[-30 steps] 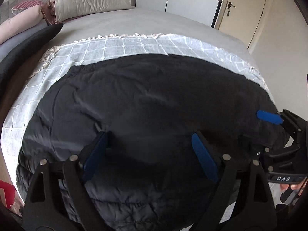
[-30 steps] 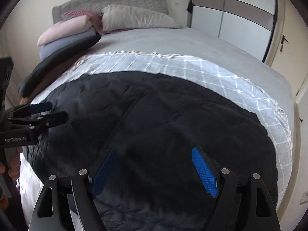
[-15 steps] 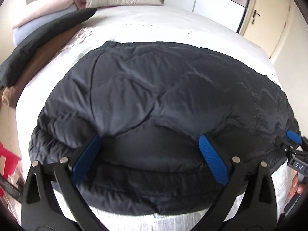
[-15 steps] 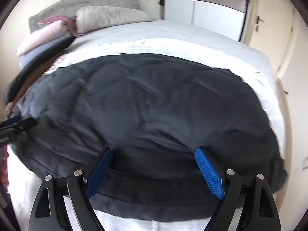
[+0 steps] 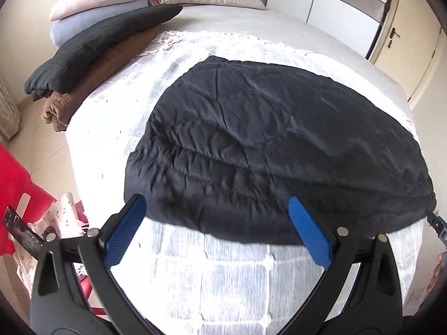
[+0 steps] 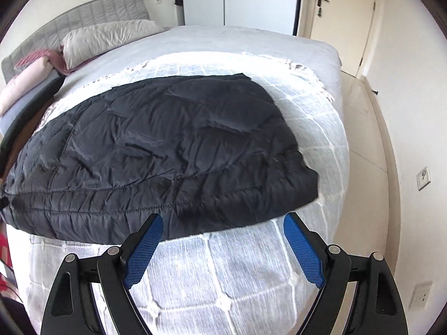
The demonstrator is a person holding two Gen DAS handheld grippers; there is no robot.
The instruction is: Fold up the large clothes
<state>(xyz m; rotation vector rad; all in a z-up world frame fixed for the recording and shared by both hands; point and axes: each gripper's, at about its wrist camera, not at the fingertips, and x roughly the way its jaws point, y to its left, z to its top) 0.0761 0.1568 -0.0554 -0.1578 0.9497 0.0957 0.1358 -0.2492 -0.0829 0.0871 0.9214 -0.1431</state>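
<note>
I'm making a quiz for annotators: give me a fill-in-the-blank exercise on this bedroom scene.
1. The dark quilted jacket lies on a ____ checked throw.
2. Both the left gripper and the right gripper have their jaws ____.
3. The gripper pads are coloured ____.
4. At the bed's left edge, a black folded item rests on a ____ one.

Missing words: white; open; blue; brown
</note>
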